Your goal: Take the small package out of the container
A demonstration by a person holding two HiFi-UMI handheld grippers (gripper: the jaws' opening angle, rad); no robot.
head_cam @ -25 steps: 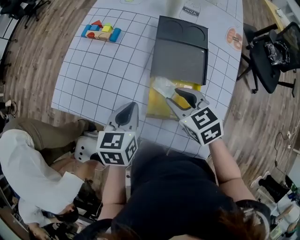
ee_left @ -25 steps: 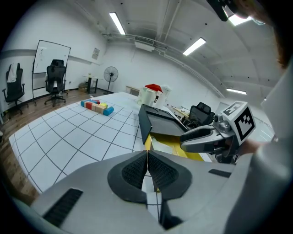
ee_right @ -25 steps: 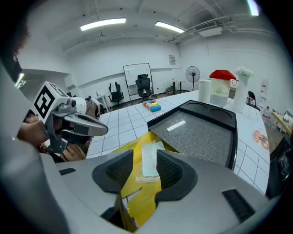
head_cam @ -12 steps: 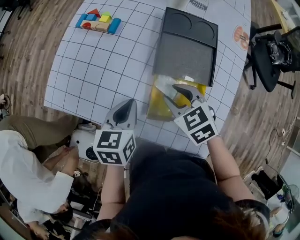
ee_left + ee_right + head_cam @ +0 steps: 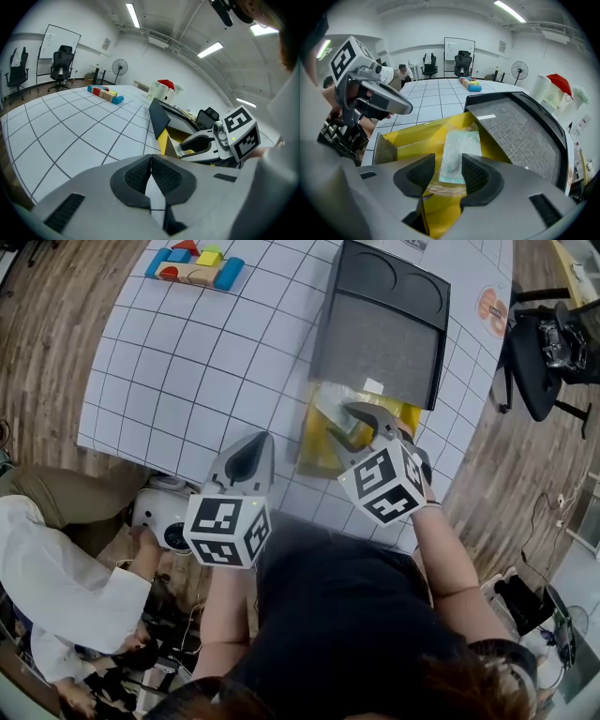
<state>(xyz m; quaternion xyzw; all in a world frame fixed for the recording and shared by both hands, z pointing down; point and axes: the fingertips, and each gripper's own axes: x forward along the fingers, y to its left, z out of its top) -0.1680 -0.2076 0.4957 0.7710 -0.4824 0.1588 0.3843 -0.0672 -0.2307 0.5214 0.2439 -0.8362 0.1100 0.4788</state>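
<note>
The small clear plastic package with pale green contents lies inside the open yellow box-shaped container. The task looks barely begun, since nothing has been lifted out yet. The right gripper reaches into the box with its fingers opening; the package is between them but, as far as I can judge, not pinched. What is left is to close on it and raise it clear of the yellow walls.

The left gripper hangs at the near edge of the white gridded surface, fingers pressed together on nothing. The container's dark grey lid stands open just behind the package (a possible snag on lifting). Coloured toy blocks sit well apart.
</note>
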